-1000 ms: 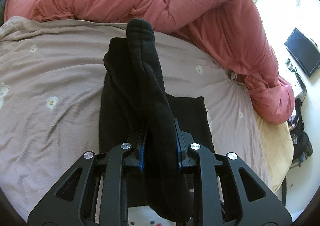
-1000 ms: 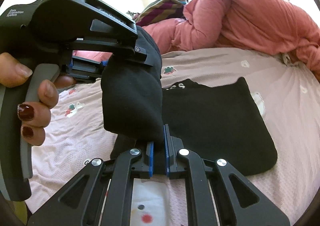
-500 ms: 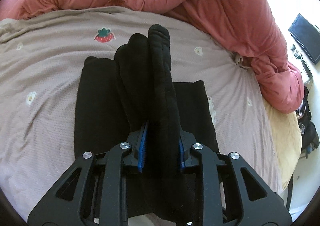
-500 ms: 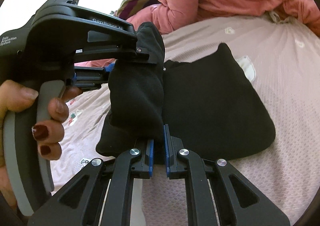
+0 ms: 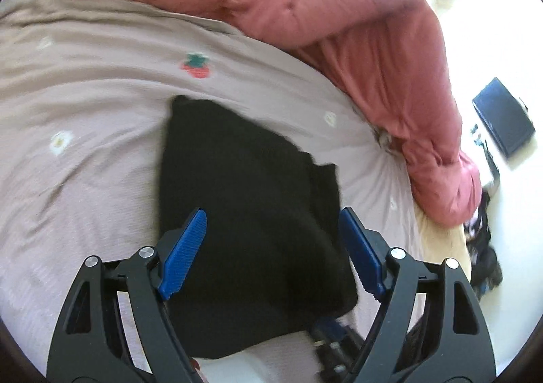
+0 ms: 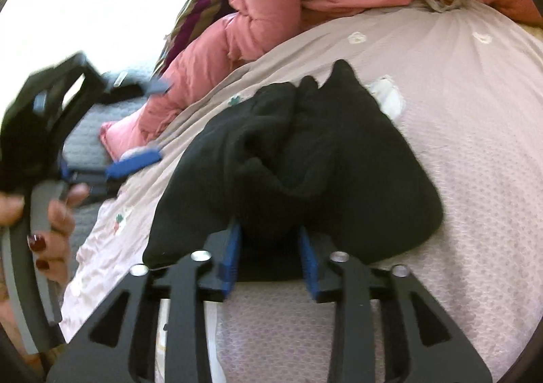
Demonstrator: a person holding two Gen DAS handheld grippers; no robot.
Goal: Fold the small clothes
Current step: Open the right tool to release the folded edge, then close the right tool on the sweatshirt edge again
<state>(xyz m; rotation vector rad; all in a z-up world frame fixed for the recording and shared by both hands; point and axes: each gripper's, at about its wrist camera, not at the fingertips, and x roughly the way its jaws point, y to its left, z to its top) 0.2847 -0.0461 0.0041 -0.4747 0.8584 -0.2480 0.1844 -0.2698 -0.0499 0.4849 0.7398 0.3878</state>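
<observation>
A small black garment [image 5: 251,220] lies folded on the pinkish bedsheet [image 5: 85,94]; it also shows in the right wrist view [image 6: 305,159], bunched in its middle. My left gripper [image 5: 273,240] is wide open above the garment and holds nothing; it shows blurred at the left of the right wrist view [image 6: 132,162], off to the garment's side. My right gripper [image 6: 269,247] has its jaws partly apart around the garment's near edge, with black cloth lying between the blue pads [image 6: 229,261].
A pink duvet [image 5: 339,20] is heaped along the far side of the bed. A striped cloth [image 6: 193,16] lies behind it. A dark screen [image 5: 502,118] sits on the floor to the right, beyond the bed's edge.
My left gripper opened and let go of the raised fold, which dropped onto the garment, and it pulled back. My right gripper's jaws parted from shut.
</observation>
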